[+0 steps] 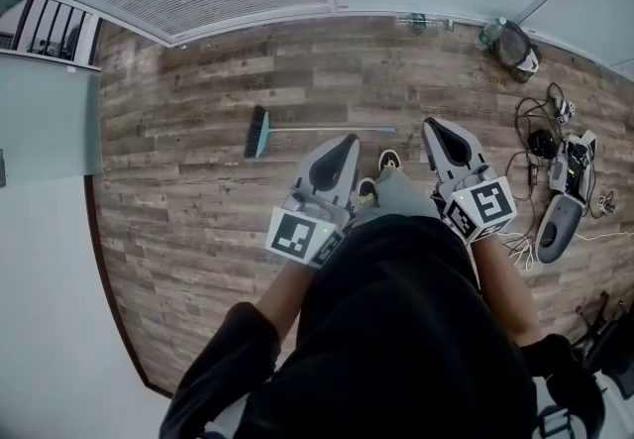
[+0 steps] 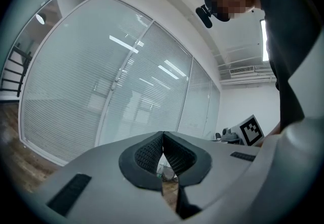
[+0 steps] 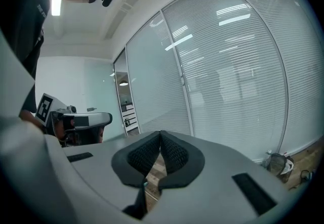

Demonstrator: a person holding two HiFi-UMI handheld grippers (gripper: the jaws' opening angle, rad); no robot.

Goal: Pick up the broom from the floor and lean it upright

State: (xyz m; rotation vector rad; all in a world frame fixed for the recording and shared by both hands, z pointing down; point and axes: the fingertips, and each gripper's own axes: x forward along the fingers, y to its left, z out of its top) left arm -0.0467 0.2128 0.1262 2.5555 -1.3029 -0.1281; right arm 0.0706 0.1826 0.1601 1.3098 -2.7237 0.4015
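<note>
While the broom (image 1: 317, 130) lies flat on the wooden floor (image 1: 188, 80) ahead of us, we see its thin, pale grey handle running rightward from a small teal-bristled head. Our left gripper (image 1: 340, 148) and right gripper (image 1: 446, 133) are both clenched on nothing, above the floor and clear of the broom.

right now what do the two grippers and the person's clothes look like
Left gripper and right gripper match: light grey wedge-shaped shells with black textured pads and a cube of black-and-white square markers at the rear. No cables show on them. The person wears a black top.
</note>
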